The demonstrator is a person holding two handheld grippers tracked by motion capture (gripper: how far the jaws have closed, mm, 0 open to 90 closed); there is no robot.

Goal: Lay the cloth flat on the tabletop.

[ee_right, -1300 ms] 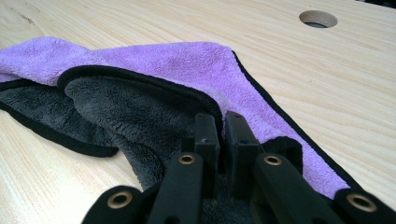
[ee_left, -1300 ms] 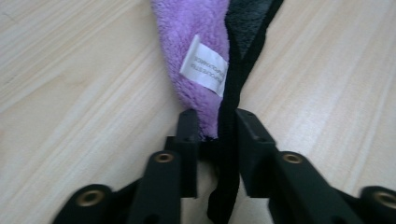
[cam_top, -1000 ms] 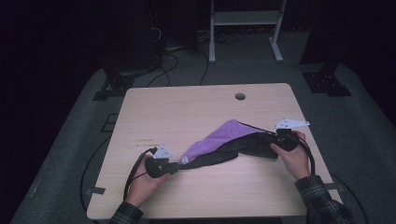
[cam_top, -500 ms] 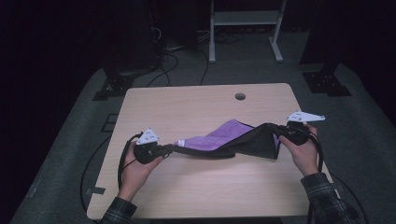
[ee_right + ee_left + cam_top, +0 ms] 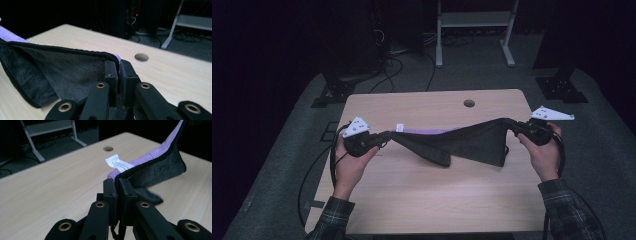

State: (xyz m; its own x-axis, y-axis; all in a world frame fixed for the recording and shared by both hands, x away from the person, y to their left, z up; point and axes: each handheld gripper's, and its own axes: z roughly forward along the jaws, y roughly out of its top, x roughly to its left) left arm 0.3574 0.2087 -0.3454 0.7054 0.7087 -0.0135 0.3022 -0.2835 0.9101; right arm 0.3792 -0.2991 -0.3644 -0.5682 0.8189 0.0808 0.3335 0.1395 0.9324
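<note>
cloth [image 5: 462, 142] now off counter [image 5: 432, 200], was bunched low a second ago; i've pulled it taut, middle sags between both grips. reads as spreading before fold or lay-out. left hand-held gripper [image 5: 379, 141] clamped narrow on corner by white tag [image 5: 118, 163]; right hand-held gripper [image 5: 514, 127] pinched on opposite corner.

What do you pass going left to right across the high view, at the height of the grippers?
left gripper → white care label → black and purple cloth hanging between the two grips → right gripper
</note>
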